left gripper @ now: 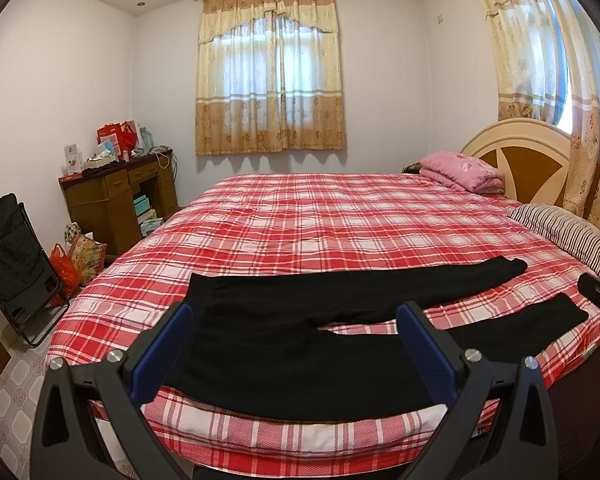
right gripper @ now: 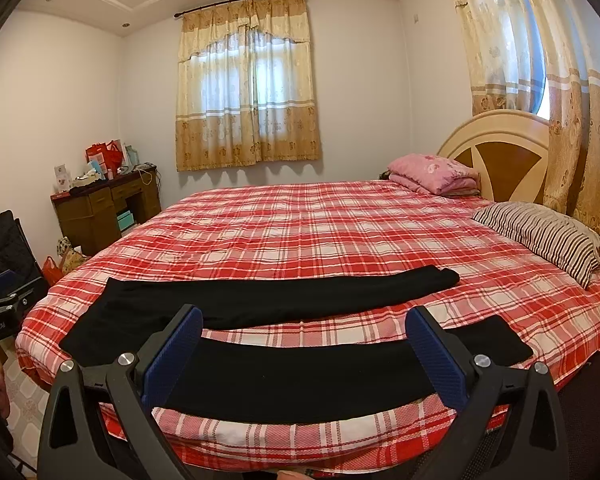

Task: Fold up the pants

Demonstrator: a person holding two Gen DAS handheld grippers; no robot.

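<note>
Black pants [left gripper: 284, 344] lie flat near the front edge of a bed with a red plaid cover [left gripper: 320, 216], waist to the left and both legs spread out to the right. My left gripper [left gripper: 296, 316] hangs open above the waist and hip part, holding nothing. In the right wrist view the pants [right gripper: 292, 380] show with the near leg closest and the far leg [right gripper: 300, 296] behind it. My right gripper [right gripper: 304, 320] is open over the near leg, empty. The other gripper shows at each view's edge.
A striped pillow [right gripper: 548, 236] and a folded pink quilt [right gripper: 436, 172] lie by the headboard [right gripper: 496, 152] at the right. A wooden desk [left gripper: 116, 196] with clutter, bags [left gripper: 76, 260] and a black folding chair [left gripper: 12, 264] stand on the left. Curtains hang at the back and right.
</note>
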